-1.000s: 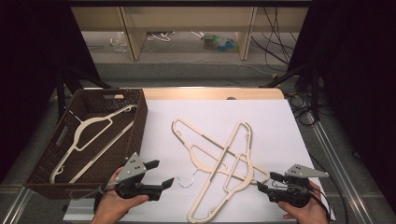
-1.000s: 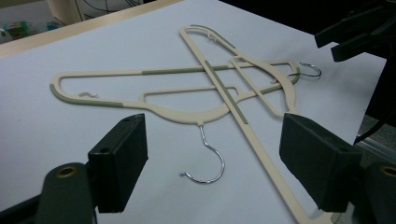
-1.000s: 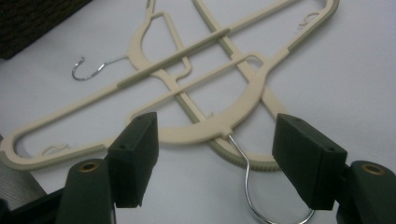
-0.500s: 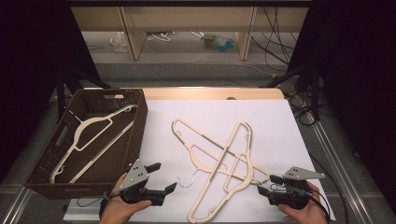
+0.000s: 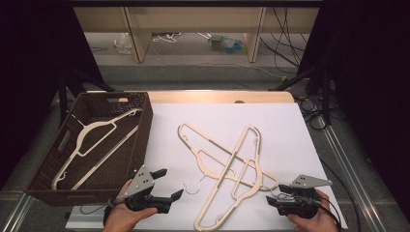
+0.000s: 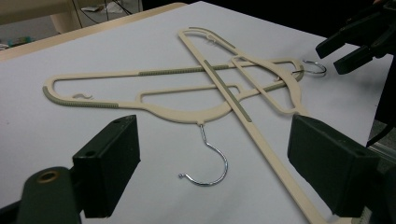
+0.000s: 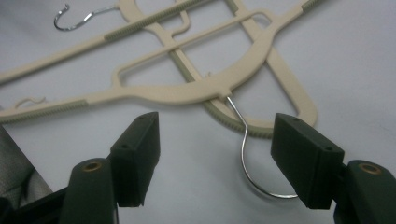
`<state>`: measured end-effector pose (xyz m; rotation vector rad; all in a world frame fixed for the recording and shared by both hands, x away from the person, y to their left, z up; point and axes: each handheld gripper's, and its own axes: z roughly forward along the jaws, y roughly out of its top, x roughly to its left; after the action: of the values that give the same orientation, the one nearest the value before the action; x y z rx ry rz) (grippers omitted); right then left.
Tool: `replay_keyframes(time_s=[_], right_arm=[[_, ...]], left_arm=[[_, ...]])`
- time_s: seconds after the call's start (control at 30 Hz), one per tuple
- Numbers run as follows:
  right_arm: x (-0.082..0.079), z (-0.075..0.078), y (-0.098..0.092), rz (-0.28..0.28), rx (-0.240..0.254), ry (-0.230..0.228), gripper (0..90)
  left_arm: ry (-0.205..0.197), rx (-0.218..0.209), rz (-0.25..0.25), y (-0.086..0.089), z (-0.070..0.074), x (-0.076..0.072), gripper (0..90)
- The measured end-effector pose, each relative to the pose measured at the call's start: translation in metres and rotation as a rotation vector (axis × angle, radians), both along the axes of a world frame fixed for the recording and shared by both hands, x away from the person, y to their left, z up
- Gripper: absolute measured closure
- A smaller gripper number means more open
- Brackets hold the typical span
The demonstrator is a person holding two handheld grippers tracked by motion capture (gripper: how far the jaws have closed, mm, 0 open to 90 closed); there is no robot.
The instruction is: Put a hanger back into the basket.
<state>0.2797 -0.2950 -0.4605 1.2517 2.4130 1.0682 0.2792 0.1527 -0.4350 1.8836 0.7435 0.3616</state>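
Note:
Two cream plastic hangers lie crossed on the white table [image 5: 300, 130]. The first hanger [image 5: 212, 145] [image 6: 177, 114] points its metal hook [image 5: 193, 186] [image 6: 210, 163] at my left gripper [image 5: 173, 181] [image 6: 212, 140]. That gripper's jaws have just been opening and stand wide with nothing between them. The second hanger [image 5: 241, 159] [image 7: 187, 93] has its hook [image 7: 247, 154] on the table between the open jaws of my right gripper [image 5: 274, 193] [image 7: 215, 126], and neither pad touches it. The right gripper [image 6: 345, 46] is also at the top right of the left gripper view.
A brown wicker basket [image 5: 145, 125] stands at the table's left and holds a third cream hanger [image 5: 92, 140]. Cables [image 5: 309, 111] trail off the table's far right corner. Wooden shelf legs [image 5: 138, 34] rise beyond the table.
The left gripper's jaws stand a little wider than a second ago. Both hands have barely moved, and the hangers lie where they were.

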Motion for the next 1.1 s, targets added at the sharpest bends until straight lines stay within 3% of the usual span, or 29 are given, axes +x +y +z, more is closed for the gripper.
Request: replay_keyframes(time_s=[0.03, 0.1, 0.17, 0.2, 0.27, 0.3, 0.37, 0.5, 0.53, 0.6, 0.73, 0.77, 0.8, 0.83, 0.87, 0.9, 0.93, 1.1], right_arm=[[0.001, -0.001, 0.0, 0.008, -0.018, 0.008, 37.1], [0.004, -0.002, 0.001, 0.01, -0.035, 0.022, 38.1], [0.007, -0.005, 0.0, 0.032, -0.068, 0.019, 39.7], [0.009, -0.007, 0.0, 0.033, -0.06, -0.008, 40.8], [0.009, -0.005, -0.003, 0.036, -0.092, 0.023, 42.2], [0.008, -0.006, -0.002, 0.008, -0.069, 0.018, 43.0], [0.011, -0.007, -0.006, 0.042, -0.09, -0.006, 43.7], [0.012, -0.009, -0.006, 0.043, -0.097, 0.014, 47.4], [0.011, -0.007, -0.005, 0.04, -0.099, 0.054, 49.0], [0.012, -0.01, -0.006, 0.066, -0.112, 0.027, 51.1], [0.014, -0.011, -0.005, 0.088, -0.131, 0.057, 58.2], [0.016, -0.013, -0.005, 0.107, -0.14, 0.031, 60.4], [0.017, -0.013, -0.004, 0.125, -0.147, 0.034, 61.1], [0.016, -0.012, -0.003, 0.114, -0.145, 0.067, 62.5], [0.018, -0.013, -0.003, 0.134, -0.164, 0.035, 64.6], [0.017, -0.011, -0.002, 0.131, -0.169, 0.058, 66.9], [0.019, -0.013, -0.003, 0.141, -0.171, 0.025, 69.0], [0.022, -0.014, -0.006, 0.164, -0.183, 0.009, 75.0]], left_arm=[[-0.014, 0.018, -0.004, 0.0, 0.0, 0.0, 17.3], [-0.014, 0.017, -0.004, 0.0, 0.0, 0.0, 17.3], [-0.016, 0.021, -0.009, 0.0, 0.0, 0.001, 17.3], [0.001, 0.011, 0.002, -0.002, -0.001, 0.0, 17.3], [-0.012, 0.017, -0.017, -0.001, -0.001, 0.001, 17.3], [-0.013, 0.02, -0.023, -0.001, -0.001, 0.0, 17.3], [0.0, 0.013, -0.018, -0.002, -0.002, -0.002, 17.3], [-0.018, 0.032, -0.033, -0.002, -0.002, -0.001, 17.4], [-0.017, 0.035, -0.028, -0.002, -0.002, -0.001, 17.4], [-0.012, 0.034, -0.035, -0.002, -0.003, 0.001, 17.5], [-0.006, 0.036, -0.029, -0.004, -0.003, -0.001, 17.7], [-0.017, 0.043, -0.039, -0.003, -0.003, -0.001, 17.7], [-0.014, 0.041, -0.044, -0.003, -0.003, -0.001, 17.8], [-0.017, 0.044, -0.048, -0.003, -0.003, -0.001, 17.9], [-0.019, 0.046, -0.045, -0.003, -0.003, -0.001, 18.1], [-0.019, 0.047, -0.041, -0.003, -0.003, -0.001, 18.1], [-0.019, 0.045, -0.039, -0.003, -0.003, -0.001, 18.1], [-0.006, 0.039, -0.032, -0.004, -0.004, -0.001, 18.3]])
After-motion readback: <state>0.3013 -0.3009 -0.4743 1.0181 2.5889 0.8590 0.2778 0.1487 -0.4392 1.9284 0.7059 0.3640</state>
